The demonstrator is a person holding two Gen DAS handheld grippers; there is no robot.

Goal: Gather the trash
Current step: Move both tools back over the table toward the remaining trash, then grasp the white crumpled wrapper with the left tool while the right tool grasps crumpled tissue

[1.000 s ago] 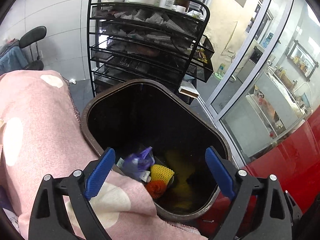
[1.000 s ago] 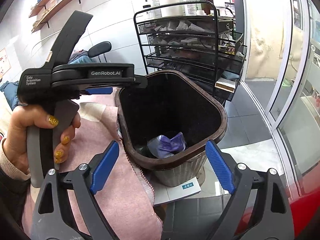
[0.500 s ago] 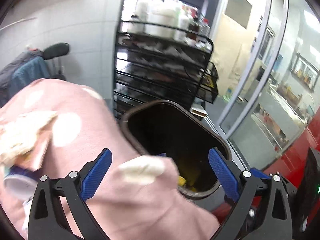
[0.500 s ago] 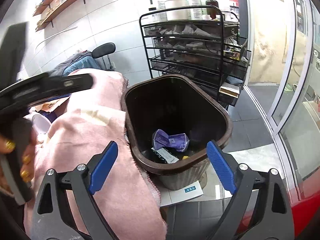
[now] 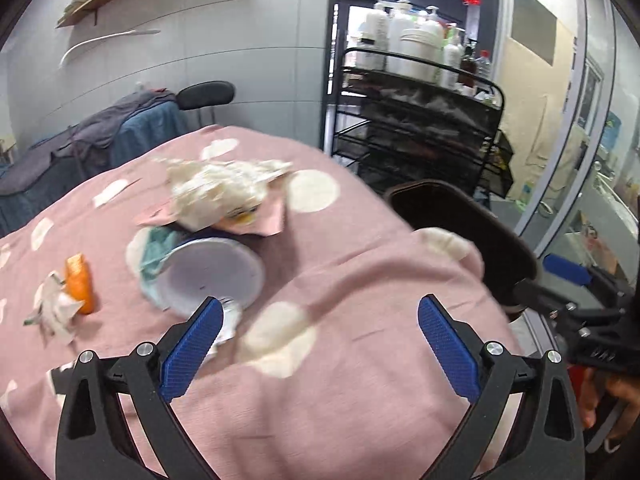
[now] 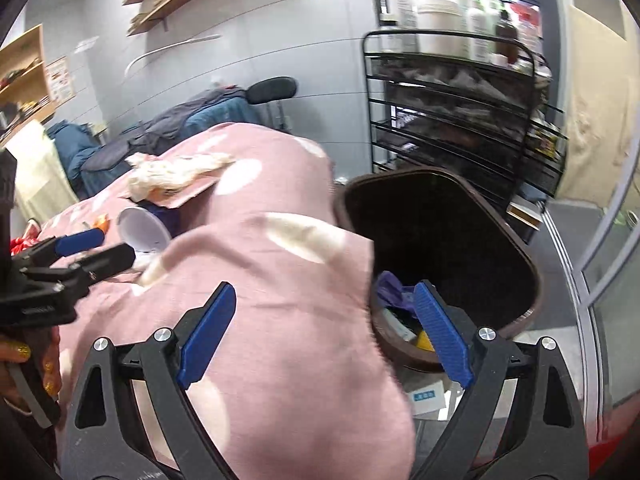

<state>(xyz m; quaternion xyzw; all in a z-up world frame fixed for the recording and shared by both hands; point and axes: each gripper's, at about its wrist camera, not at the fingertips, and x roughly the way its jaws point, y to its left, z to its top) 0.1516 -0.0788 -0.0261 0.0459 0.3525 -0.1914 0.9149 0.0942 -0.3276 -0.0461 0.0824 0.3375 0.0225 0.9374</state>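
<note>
Reading of markings: lettering on the black body of the left gripper (image 6: pixel 86 248), seen at the left edge of the right wrist view, too small to read; small blue label on a white card (image 6: pixel 426 396) at the foot of the bin, also illegible.

Nearest, in the left wrist view: left gripper (image 5: pixel 318 346) standing wide open over the pink cloth with cream dots (image 5: pixel 360 380), two blue ribbed pads well apart, nothing between them. Right gripper (image 6: pixel 324 334) likewise spread wide and gripping nothing, one pad over the cloth, the other over the bin mouth.

Lying on the cloth, just beyond the left pad: one white round paper cup (image 5: pixel 214 276), tipped on its side, base facing the camera, teal wrapping around it. Left of it: one orange peel piece (image 5: pixel 80 282) touching one crumpled white scrap (image 5: pixel 54 312). Beyond the cup: one heap of crumpled cream tissue (image 5: pixel 224 188) resting on a flat pink paper sheet (image 5: pixel 264 220).

Beside the cloth edge: one dark brown plastic waste bin (image 6: pixel 524 256), upright, holding a purple wrapper (image 6: pixel 390 286) and a yellow item (image 6: pixel 424 340).

Farther back: one black wire rack (image 6: pixel 452 120) carrying white pump bottles (image 6: pixel 434 12).
</note>
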